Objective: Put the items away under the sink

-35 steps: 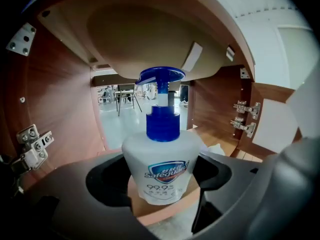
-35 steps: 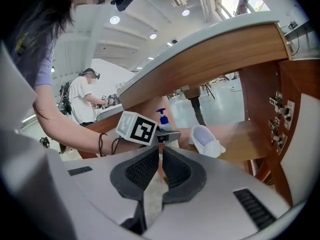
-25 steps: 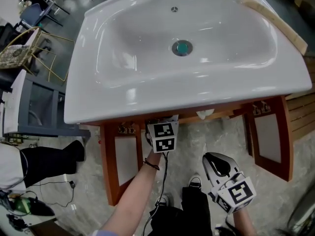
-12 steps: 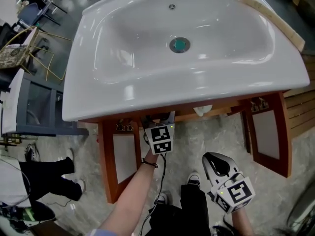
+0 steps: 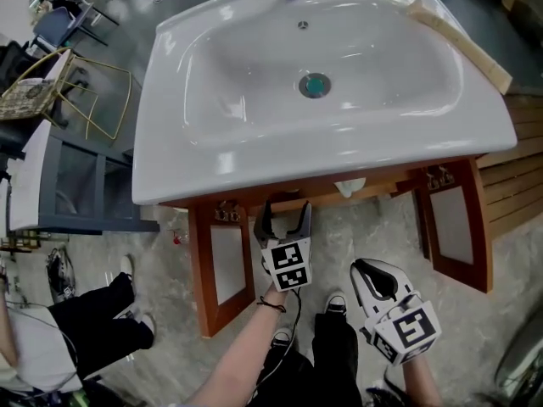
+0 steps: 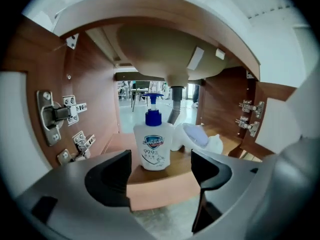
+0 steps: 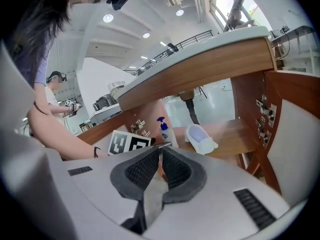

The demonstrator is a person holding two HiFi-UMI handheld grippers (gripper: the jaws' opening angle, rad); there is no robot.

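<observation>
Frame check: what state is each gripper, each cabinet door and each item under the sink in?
Left gripper: open, empty.
Right gripper: shut, empty.
White soap bottle with blue pump: upright on the wooden shelf.
White container with lilac top: lying on that shelf, right of the bottle.
Left wooden cabinet door: open.
Right wooden cabinet door: open.

**Three views, one cabinet**

The head view looks steeply down on the sink (image 5: 254, 155) and cabinet (image 5: 227, 265) front. The left gripper view sits near and level, facing the bottle (image 6: 152, 146) inside. The right gripper view looks in from farther back, and both gripper views share the bottle and shelf (image 6: 160, 189).
</observation>
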